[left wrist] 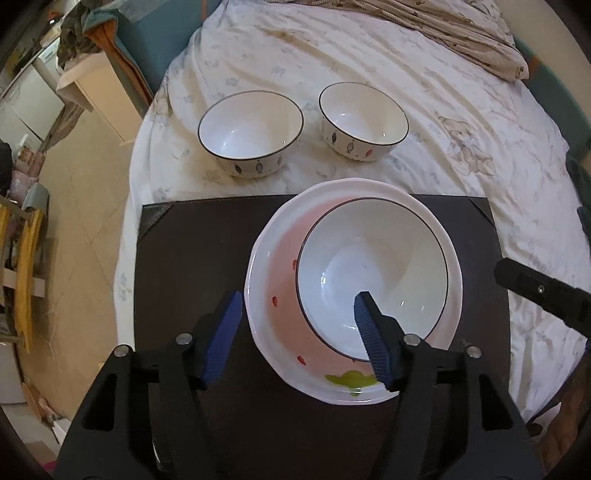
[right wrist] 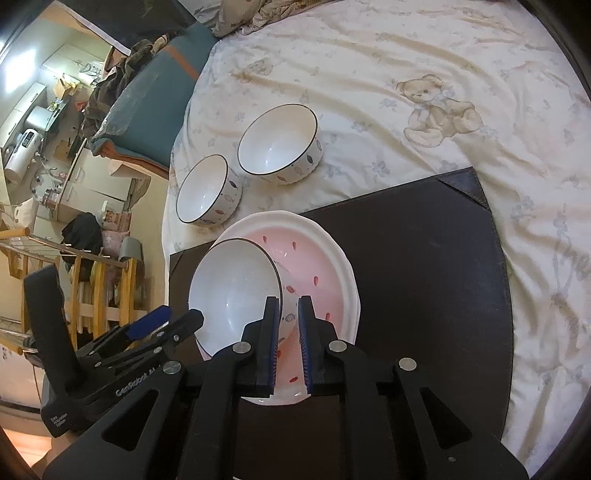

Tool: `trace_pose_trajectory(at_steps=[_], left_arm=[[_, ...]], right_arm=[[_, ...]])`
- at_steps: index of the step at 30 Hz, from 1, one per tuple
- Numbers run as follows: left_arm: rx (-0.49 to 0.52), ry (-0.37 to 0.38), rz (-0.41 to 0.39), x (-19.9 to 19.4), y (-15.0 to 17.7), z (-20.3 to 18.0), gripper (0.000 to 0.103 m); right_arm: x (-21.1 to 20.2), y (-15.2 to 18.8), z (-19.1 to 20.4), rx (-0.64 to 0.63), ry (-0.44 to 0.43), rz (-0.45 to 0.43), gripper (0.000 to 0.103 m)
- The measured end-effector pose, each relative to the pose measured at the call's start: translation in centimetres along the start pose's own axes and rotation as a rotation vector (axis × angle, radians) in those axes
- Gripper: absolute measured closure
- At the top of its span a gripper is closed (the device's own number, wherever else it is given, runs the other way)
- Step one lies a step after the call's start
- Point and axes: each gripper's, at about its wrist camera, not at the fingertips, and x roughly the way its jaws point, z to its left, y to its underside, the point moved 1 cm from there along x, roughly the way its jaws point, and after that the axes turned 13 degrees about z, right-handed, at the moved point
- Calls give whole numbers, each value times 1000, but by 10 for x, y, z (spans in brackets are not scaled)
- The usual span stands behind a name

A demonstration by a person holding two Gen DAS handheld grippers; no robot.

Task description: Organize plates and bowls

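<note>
A pink plate (left wrist: 275,280) with red marks lies on a dark mat (left wrist: 192,258) on the bed. A white bowl (left wrist: 373,273) with a dark rim sits tilted on the plate. My left gripper (left wrist: 299,306) is open; its right finger reaches over the bowl's near rim and its left finger hangs over the mat. In the right wrist view my right gripper (right wrist: 289,306) is shut on the bowl (right wrist: 232,291) at its right wall, over the plate (right wrist: 317,266). Two more white bowls (left wrist: 251,133) (left wrist: 364,120) stand on the sheet behind the mat.
The bed sheet (right wrist: 424,74) has a teddy bear print and spreads to the right. A crumpled blanket (left wrist: 461,33) lies at the far end. The bed's left edge drops to a floor with a wooden rack (right wrist: 99,288) and cabinets (left wrist: 96,96).
</note>
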Motion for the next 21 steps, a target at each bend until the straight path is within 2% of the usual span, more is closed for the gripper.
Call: trace_pose_trajectory(at_steps=[5, 10, 19, 21], left_arm=[[-18, 44, -42, -14, 0, 3, 43], [-93, 23, -124, -31, -13, 16, 43], [-116, 76, -114, -30, -48, 29, 43], [-124, 57, -117, -28, -57, 32, 43]], right_arm=[[-10, 3, 1, -3, -13, -26, 89], [-17, 0, 2, 6, -15, -55, 89], [-25, -22, 8, 10, -44, -115, 89], [-26, -31, 9, 10, -57, -126, 81]])
